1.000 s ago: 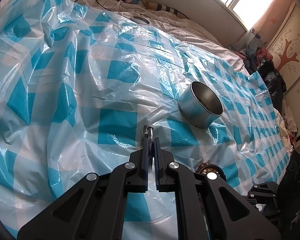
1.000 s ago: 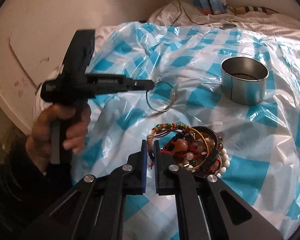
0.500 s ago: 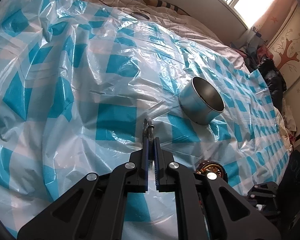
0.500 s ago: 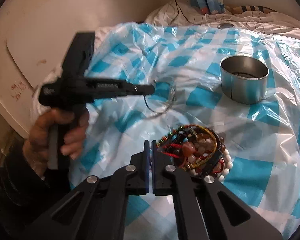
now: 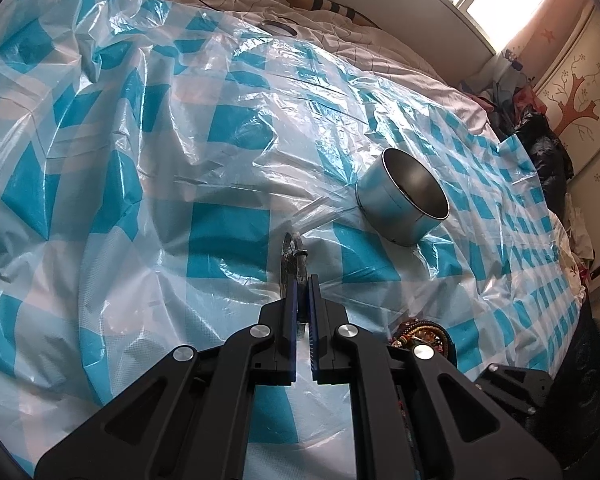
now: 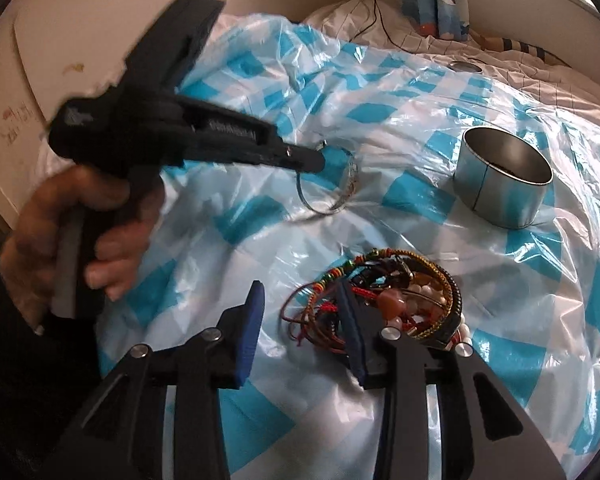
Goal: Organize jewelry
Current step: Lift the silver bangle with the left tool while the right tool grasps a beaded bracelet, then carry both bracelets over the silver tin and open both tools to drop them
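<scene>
Blue-checked plastic sheet (image 5: 227,236) on a bed; left gripper (image 5: 302,280) pinches a silver bangle (image 6: 340,196), right gripper (image 6: 300,316) just opening, empty, bracelet pile (image 6: 400,300) right ahead.

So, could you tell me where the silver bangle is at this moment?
In the right wrist view it hangs left of centre, pinched in the left gripper: the silver bangle is above the checked plastic sheet, left of the metal tin.
</scene>
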Demonstrator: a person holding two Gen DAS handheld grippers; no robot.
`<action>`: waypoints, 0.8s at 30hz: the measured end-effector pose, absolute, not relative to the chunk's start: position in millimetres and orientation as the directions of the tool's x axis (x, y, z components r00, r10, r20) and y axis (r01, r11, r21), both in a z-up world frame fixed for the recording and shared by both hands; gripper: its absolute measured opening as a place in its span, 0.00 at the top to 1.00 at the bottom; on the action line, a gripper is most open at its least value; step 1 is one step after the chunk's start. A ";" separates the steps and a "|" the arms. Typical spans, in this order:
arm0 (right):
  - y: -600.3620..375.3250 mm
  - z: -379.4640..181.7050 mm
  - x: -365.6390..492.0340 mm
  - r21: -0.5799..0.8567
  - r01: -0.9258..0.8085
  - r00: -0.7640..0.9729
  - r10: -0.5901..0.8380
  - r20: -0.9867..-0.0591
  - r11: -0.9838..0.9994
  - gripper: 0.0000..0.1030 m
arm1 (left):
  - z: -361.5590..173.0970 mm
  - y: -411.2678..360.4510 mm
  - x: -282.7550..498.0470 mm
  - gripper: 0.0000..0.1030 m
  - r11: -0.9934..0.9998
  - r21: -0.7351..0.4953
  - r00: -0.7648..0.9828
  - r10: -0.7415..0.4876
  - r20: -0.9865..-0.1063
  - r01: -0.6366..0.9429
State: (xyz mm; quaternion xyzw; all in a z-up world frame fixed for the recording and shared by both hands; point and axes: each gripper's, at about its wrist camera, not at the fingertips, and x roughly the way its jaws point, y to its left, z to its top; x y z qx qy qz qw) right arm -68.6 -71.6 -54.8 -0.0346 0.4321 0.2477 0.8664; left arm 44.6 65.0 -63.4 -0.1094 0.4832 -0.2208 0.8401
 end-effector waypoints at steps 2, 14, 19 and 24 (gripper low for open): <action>-73.1 -56.9 -68.0 0.157 -0.451 0.503 0.395 -0.769 0.879 0.94 | -63.3 64.8 44.7 0.96 0.878 -0.396 0.436 -0.477 -0.763 0.268; -143.7 -12.6 -72.2 0.576 -0.416 0.585 0.692 -0.424 0.704 0.96 | -55.9 74.4 44.4 0.97 0.823 -0.499 0.428 -0.568 -0.703 0.271; -174.1 -1.8 -72.6 0.698 -0.388 0.626 0.728 -0.279 0.601 0.96 | -42.3 75.2 40.4 0.97 0.804 -0.512 0.452 -0.593 -0.666 0.301; -197.3 11.1 -68.9 0.725 -0.355 0.679 0.696 -0.235 0.591 0.96 | -17.2 57.9 33.2 0.97 0.796 -0.472 0.474 -0.605 -0.639 0.379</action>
